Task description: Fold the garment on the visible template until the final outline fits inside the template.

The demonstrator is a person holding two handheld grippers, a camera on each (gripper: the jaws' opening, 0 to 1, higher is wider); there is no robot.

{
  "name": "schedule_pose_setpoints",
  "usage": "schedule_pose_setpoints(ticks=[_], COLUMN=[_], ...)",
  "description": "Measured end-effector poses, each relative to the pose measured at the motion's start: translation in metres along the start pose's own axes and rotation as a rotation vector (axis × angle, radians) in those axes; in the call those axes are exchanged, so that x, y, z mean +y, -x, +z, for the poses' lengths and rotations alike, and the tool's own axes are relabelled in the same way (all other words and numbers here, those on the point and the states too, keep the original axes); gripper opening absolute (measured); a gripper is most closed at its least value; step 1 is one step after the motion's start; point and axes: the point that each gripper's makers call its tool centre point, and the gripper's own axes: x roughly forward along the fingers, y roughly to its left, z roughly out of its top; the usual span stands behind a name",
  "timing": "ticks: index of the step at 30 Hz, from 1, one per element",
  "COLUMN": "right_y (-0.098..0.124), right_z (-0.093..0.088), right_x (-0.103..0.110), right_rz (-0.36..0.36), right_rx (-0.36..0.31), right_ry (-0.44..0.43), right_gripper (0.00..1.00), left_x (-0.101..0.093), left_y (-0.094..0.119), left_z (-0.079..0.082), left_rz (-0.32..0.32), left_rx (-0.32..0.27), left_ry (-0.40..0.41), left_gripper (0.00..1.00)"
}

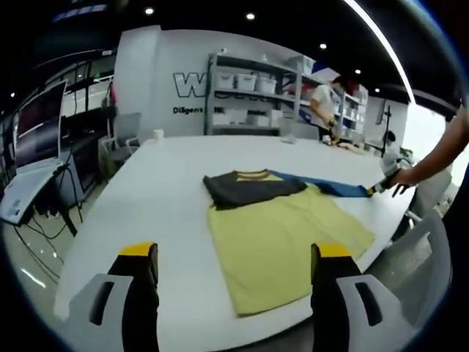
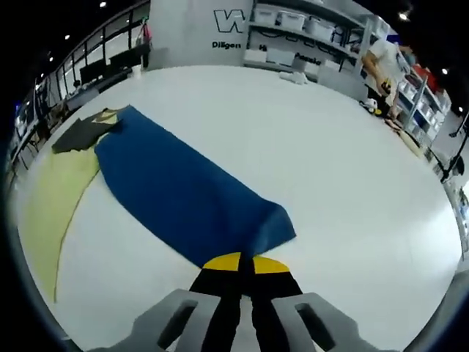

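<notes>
A shirt lies flat on the white table (image 1: pixel 146 198), with a yellow body (image 1: pixel 286 235), a dark sleeve (image 1: pixel 249 188) folded across the chest and a blue sleeve (image 1: pixel 330 187) stretched out to the right. My left gripper (image 1: pixel 234 251) is open above the table's near edge, its jaws set wide either side of the yellow hem and holding nothing. My right gripper (image 1: pixel 377 188) is at the blue sleeve's far end. In the right gripper view, the right gripper (image 2: pixel 245 262) is shut on the cuff of the blue sleeve (image 2: pixel 183 194), and the yellow body (image 2: pixel 51 198) lies at the left.
A person (image 1: pixel 324 103) stands by the shelving (image 1: pixel 256 88) with white bins at the back. A screen on a stand (image 1: pixel 37 132) is off the table's left side. A small cup (image 1: pixel 157 135) stands at the far edge. A grey chair (image 1: pixel 418 257) is by the right edge.
</notes>
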Motion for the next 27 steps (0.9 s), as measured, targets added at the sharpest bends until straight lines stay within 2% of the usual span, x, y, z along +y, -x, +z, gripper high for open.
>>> schedule_pose_setpoints(ticks=[4, 8, 14, 20, 27], right_y=[0.0, 0.012, 0.027, 0.046, 0.07], right_z=[0.003, 0.02, 0.07, 0.122, 0.177], right_x=[-0.004, -0.007, -0.022, -0.023, -0.017], right_rz=[-0.008, -0.028, -0.058, -0.072, -0.059], right_rx=[0.011, -0.019, -0.092, -0.183, -0.309], right_ry=[0.027, 0.043, 0.077, 0.098, 0.031], right_gripper=[0.0, 0.0, 0.0, 0.0, 0.0], left_x=[0.002, 0.002, 0.003, 0.006, 0.004], left_y=[0.0, 0.0, 0.0, 0.0, 0.001], left_z=[0.0, 0.0, -0.001, -0.001, 0.0], left_rz=[0.006, 0.003, 0.007, 0.016, 0.002], left_rx=[0.0, 0.001, 0.007, 0.003, -0.009], left_ry=[0.01, 0.009, 0.019, 0.046, 0.051], left_gripper=[0.84, 0.84, 0.84, 0.85, 0.85])
